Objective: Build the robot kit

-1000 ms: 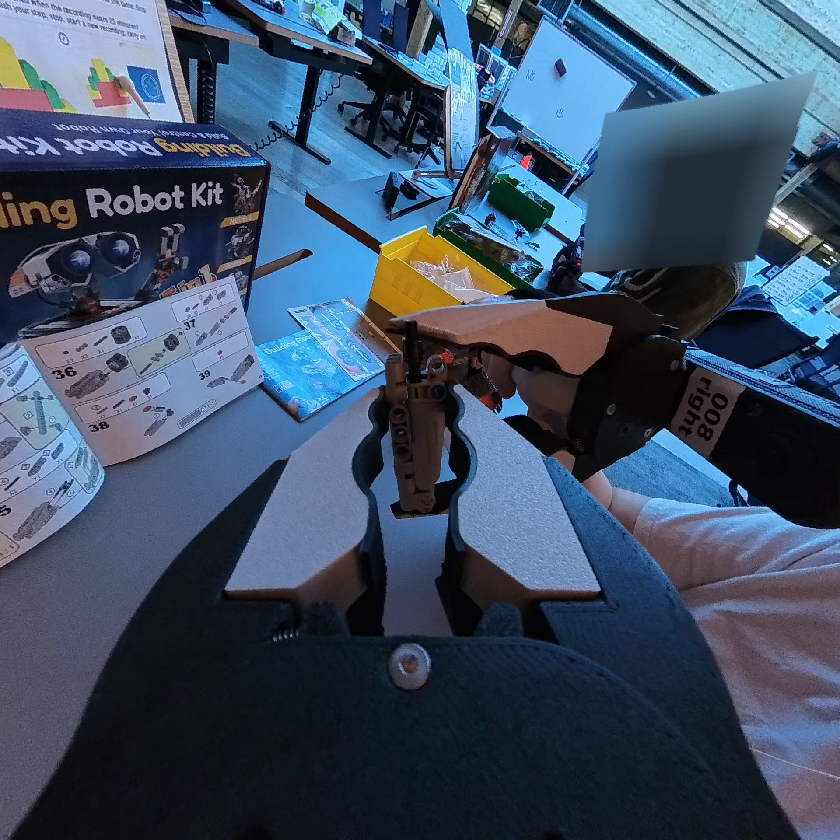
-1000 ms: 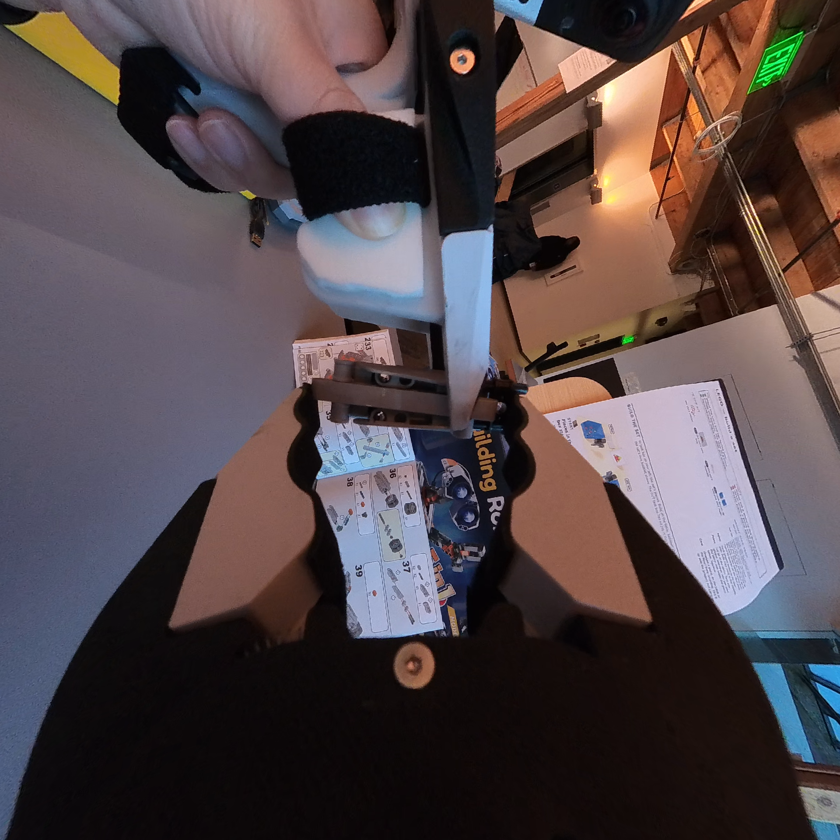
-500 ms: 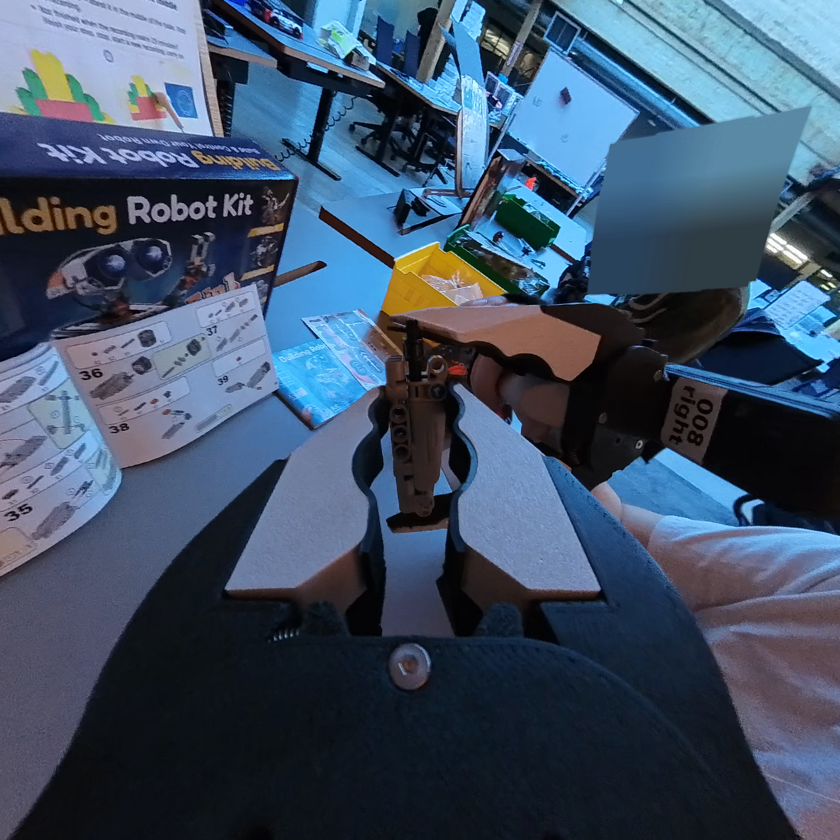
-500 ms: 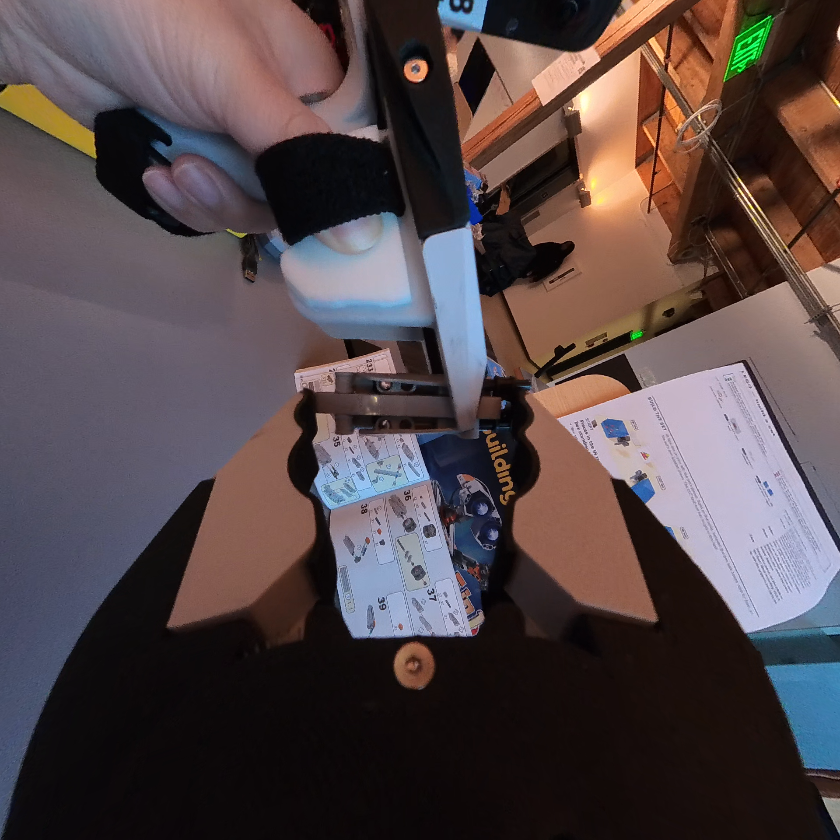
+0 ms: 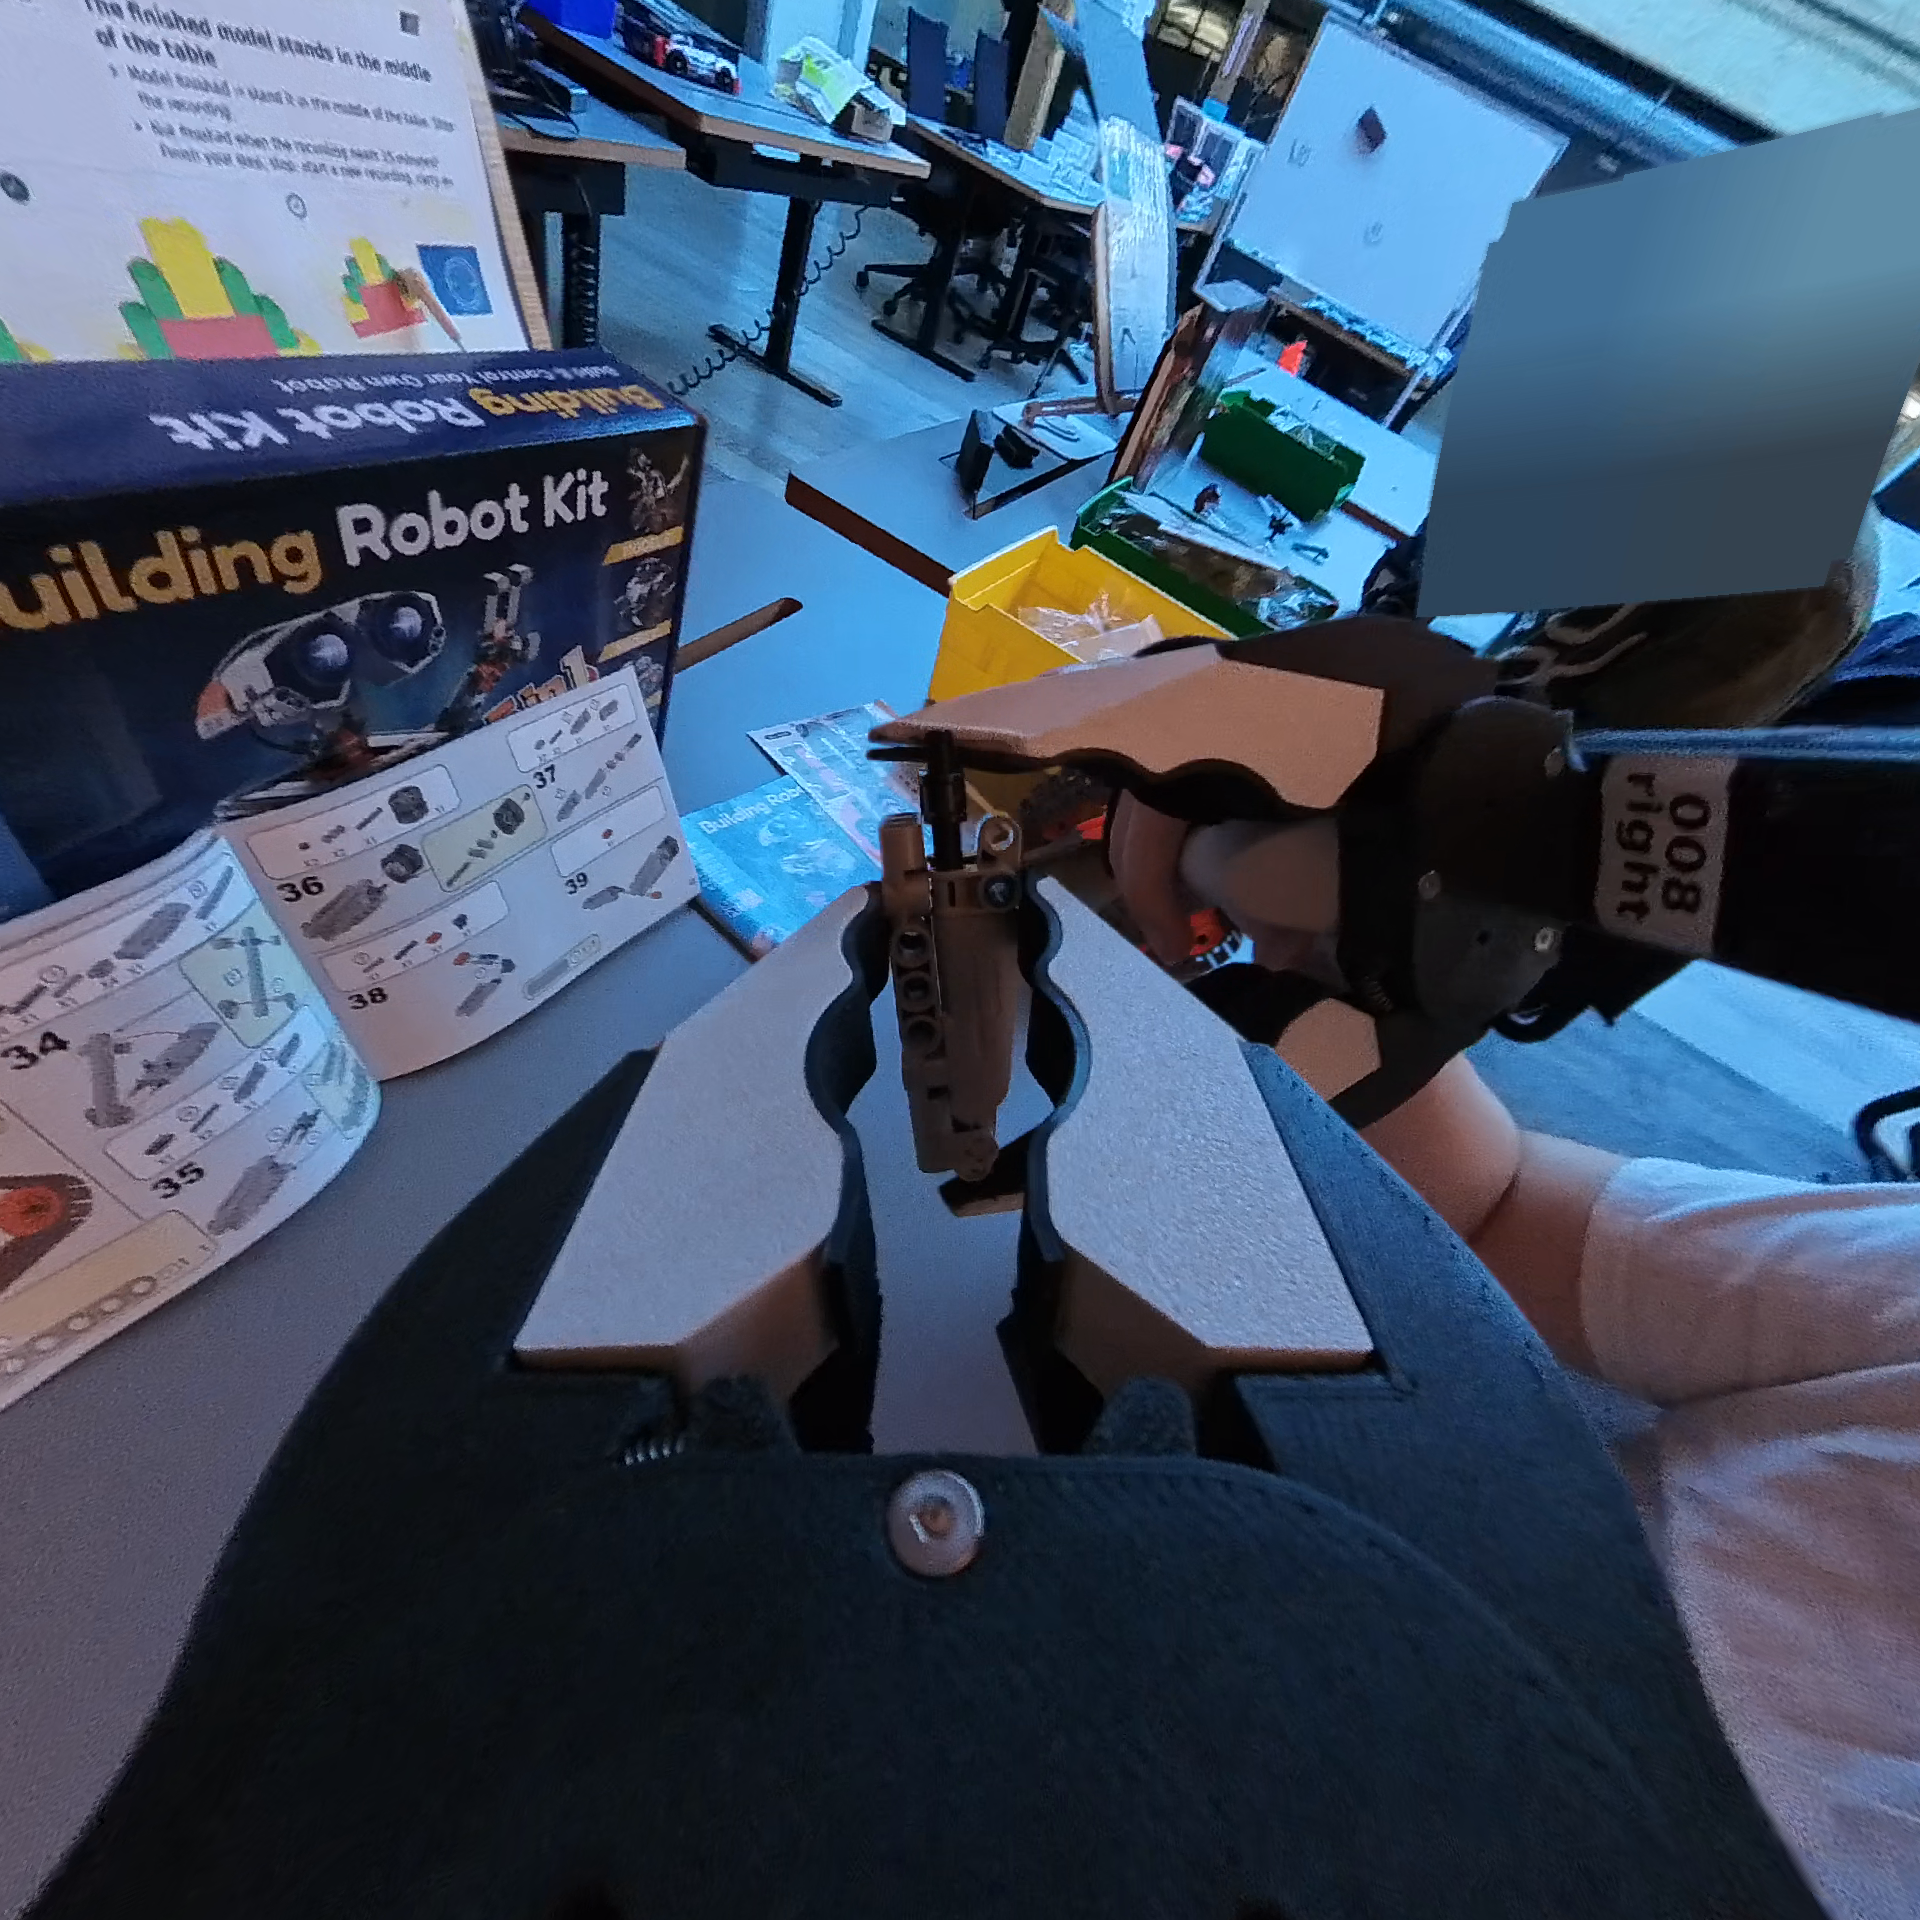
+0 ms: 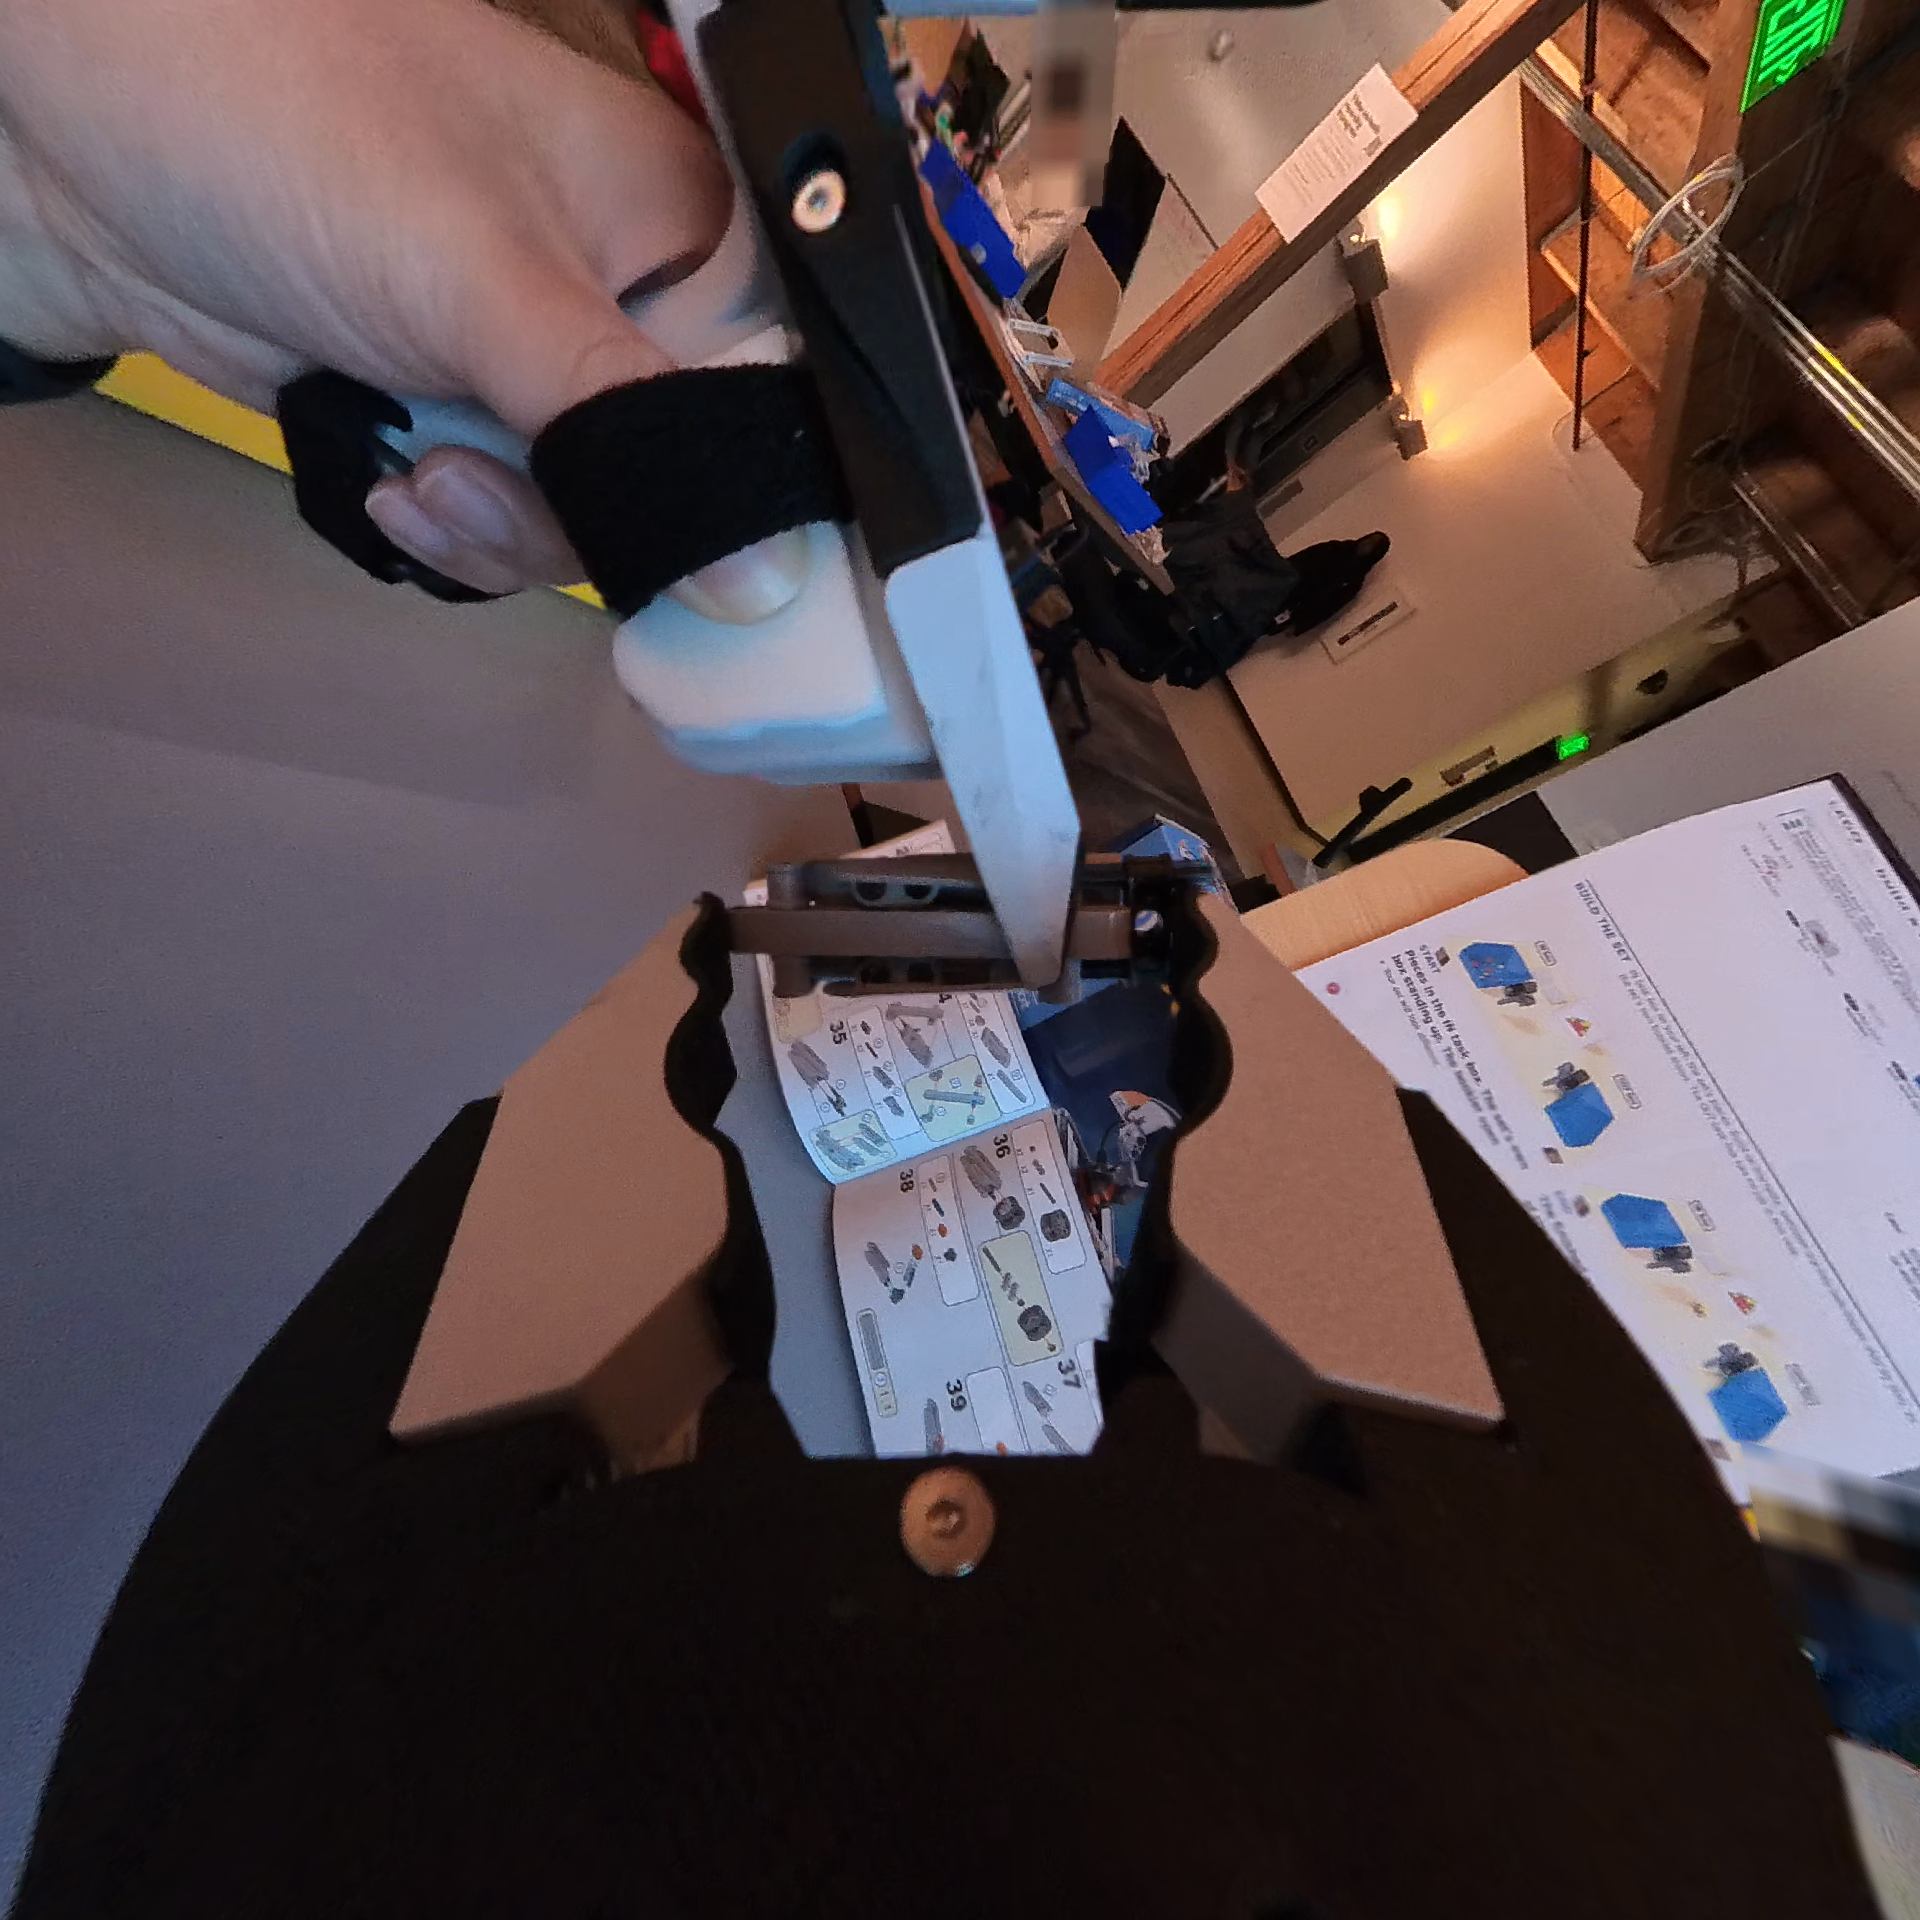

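The grey surface [image 5: 187,1371] carries a dark blue kit box [image 5: 343,582] ahead and to the left of the left hand-held gripper [image 5: 948,997], with an open instruction booklet [image 5: 436,883] curling in front of it. Only the left wrist view shows the yellow bin [image 5: 997,623] farther ahead; only the right wrist view shows a printed sheet [image 6: 1662,1122]. The left hand-held gripper pinches a grey beam assembly [image 5: 940,997] upright. The right hand-held gripper [image 6: 951,940], coming from the right, has its jaws pressed on the assembly's two ends.

Dark kit box [image 5: 343,540] upright on grey table [image 5: 208,1403]; open instruction booklet [image 5: 447,862] against it; yellow bin [image 5: 997,634] behind.
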A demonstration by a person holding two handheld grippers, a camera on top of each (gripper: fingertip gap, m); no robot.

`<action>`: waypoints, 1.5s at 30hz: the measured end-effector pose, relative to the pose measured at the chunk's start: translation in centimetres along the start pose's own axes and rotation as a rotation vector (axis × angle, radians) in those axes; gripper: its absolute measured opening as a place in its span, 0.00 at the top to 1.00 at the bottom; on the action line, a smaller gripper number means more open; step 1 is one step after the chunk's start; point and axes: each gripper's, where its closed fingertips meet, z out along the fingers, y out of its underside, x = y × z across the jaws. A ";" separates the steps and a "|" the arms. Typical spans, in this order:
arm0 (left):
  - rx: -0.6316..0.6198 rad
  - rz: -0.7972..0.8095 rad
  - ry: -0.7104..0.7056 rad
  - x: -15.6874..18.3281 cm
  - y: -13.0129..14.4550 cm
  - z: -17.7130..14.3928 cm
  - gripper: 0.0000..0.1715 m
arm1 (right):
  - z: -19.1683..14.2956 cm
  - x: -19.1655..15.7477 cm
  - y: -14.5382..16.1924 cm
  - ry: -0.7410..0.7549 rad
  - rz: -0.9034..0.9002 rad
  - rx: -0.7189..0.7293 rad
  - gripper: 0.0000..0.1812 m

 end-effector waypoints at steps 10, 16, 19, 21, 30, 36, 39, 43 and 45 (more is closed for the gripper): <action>-0.017 0.050 -0.055 0.0 0.2 0.3 0.87 | -0.1 -0.1 0.2 0.013 -0.044 -0.017 0.55; -0.016 0.009 -0.032 -0.3 0.3 0.4 0.87 | 0.2 -0.2 0.4 0.011 -0.034 -0.036 0.55; -0.016 0.005 -0.034 -0.4 0.4 0.5 0.87 | 0.3 -0.2 0.5 0.008 -0.028 -0.037 0.55; -0.012 0.002 -0.033 -0.4 0.3 0.5 0.87 | 0.3 -0.2 0.5 0.010 -0.030 -0.034 0.56; -0.004 -0.016 -0.022 -0.4 0.3 0.5 0.87 | 0.3 -0.2 0.4 0.007 -0.024 -0.033 0.56; -0.002 -0.021 -0.019 -0.3 0.3 0.4 0.87 | 0.3 -0.2 0.4 0.007 -0.023 -0.033 0.56; -0.005 -0.023 -0.022 -0.4 0.4 0.4 0.87 | 0.4 -0.3 0.5 0.004 -0.020 -0.039 0.56; 0.000 -0.028 -0.017 -0.4 0.3 0.4 0.87 | 0.4 -0.2 0.4 0.009 -0.021 -0.040 0.56; 0.001 -0.027 -0.019 -0.4 0.3 0.3 0.87 | 0.5 -0.2 0.4 0.011 -0.019 -0.040 0.56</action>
